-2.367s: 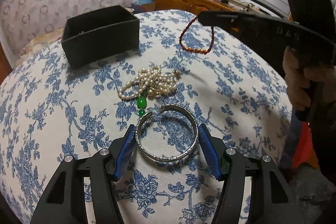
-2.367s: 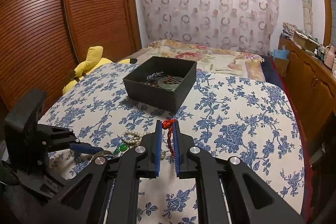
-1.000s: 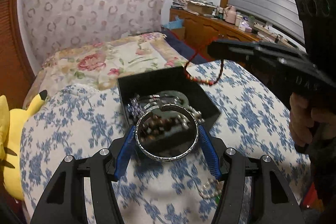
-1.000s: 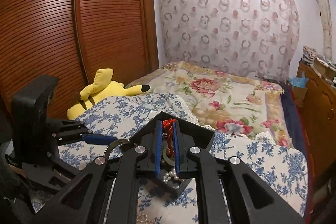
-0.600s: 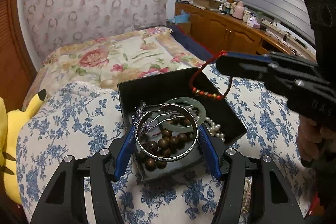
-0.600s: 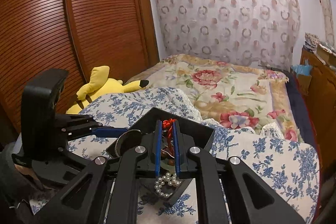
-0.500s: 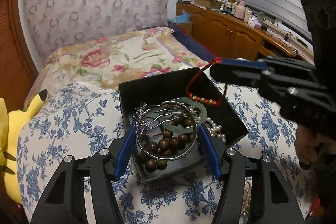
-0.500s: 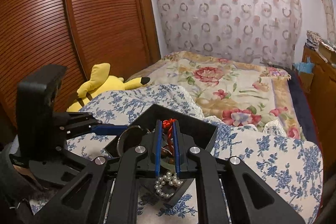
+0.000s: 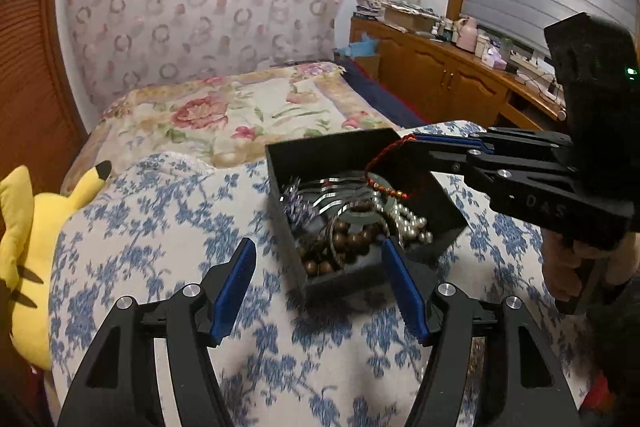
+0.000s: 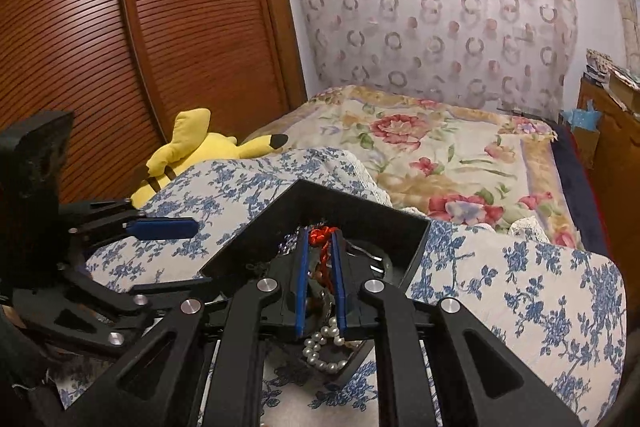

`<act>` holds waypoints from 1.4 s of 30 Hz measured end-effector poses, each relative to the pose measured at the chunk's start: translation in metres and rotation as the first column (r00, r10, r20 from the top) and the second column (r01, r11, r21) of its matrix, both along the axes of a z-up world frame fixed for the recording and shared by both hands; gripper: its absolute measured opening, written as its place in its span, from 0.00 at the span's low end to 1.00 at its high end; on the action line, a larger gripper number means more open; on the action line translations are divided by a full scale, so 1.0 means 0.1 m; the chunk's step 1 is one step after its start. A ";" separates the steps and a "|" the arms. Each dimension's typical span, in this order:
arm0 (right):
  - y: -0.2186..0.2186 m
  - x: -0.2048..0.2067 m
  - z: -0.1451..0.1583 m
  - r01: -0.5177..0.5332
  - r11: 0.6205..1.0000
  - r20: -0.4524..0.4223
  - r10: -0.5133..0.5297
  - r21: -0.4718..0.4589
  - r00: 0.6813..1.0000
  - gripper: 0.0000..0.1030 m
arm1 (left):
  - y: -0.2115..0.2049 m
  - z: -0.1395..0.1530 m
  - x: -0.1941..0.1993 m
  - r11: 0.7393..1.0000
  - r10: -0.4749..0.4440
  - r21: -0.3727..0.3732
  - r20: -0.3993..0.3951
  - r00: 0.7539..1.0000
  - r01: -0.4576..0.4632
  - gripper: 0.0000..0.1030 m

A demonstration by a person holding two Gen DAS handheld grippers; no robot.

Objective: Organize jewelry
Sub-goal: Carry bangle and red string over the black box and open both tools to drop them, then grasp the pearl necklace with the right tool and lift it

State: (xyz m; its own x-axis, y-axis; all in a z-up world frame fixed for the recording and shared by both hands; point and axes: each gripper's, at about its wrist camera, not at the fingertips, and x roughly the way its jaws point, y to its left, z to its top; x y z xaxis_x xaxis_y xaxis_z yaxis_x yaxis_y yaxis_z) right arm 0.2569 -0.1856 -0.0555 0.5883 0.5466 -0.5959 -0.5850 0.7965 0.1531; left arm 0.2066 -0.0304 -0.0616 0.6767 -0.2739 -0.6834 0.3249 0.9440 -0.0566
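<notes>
Counting first, we find one square black box [image 9: 448, 215] with matte walls on the blue-flowered white cloth [image 9: 160, 227], and two grippers over it. Our left gripper [image 9: 318, 269] has its blue-padded fingers spread wide with nothing between them, just in front of the box's near corner. Our right gripper [image 10: 320, 259] is clamped on one thin red braided cord bracelet [image 9: 386, 167], whose small orange beads dangle inside the box. Beneath it lie one round brown wooden bead string [image 9: 340, 247], one strand of glossy white pearls [image 10: 322, 351] at the near edge, one pale green bangle [image 9: 360, 217] (mostly covered) and silver metal pieces too tangled for us to count. One soft yellow plush toy [image 10: 192, 151] lies beyond the cloth.
</notes>
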 end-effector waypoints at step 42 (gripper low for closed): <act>-0.35 -1.42 -0.57 0.019 0.993 -0.123 -0.032 -0.113 0.992 0.26 | -0.20 -0.57 -0.94 0.997 -0.072 0.001 -0.119 0.990 0.073 0.61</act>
